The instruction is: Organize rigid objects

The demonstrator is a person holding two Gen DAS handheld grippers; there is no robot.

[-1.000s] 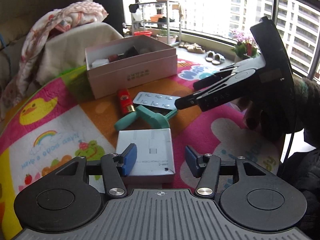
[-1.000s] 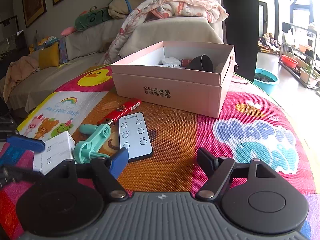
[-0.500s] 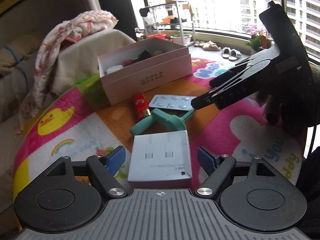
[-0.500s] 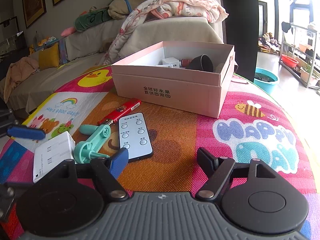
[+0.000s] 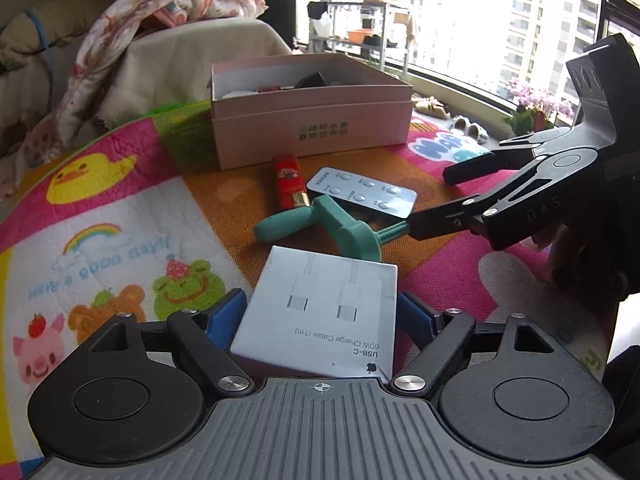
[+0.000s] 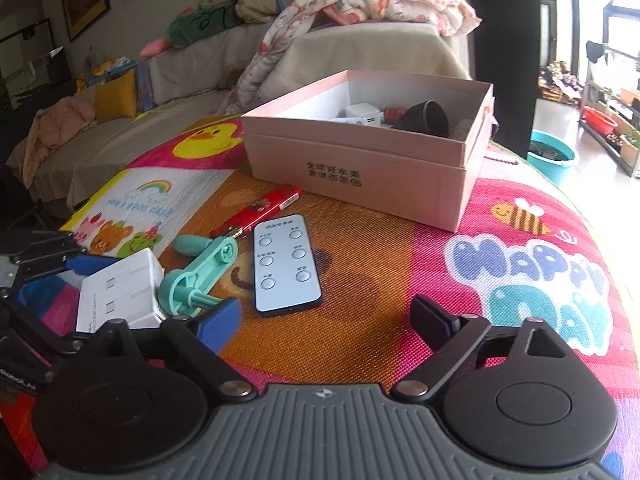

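Scattered small items lie on a colourful play mat [image 6: 520,248], near a pink box [image 6: 360,168] that sits open toward twelve o'clock in both wrist views. Inside the box are a black cup [image 6: 426,116], tipped on its side, a small white block [image 6: 362,114] and something red that is mostly hidden.

On the mat in front of the box, a red lighter [image 6: 262,210] lies at an angle, with a grey remote [image 6: 285,266] just beside it. A green plastic crank [image 6: 200,276] lies at about nine o'clock from the remote, its end touching the lighter's metal tip in the left wrist view. A white cable box [image 5: 320,312] lies flat at about six o'clock from the crank.

The left gripper [image 5: 320,316] straddles the white cable box: its jaws have just been opening, and the blue pads [image 5: 224,314] now stand on either side of the box with a small gap showing, not pressing on it.

The right gripper [image 6: 324,320] hovers over bare mat at about five o'clock from the remote. Its jaws have just been opening too and stand wide apart with nothing between them; its near blue pad sits just beside the crank's shaft.

A blanket [image 6: 380,0] is draped over a sofa [image 6: 192,60] behind the box.
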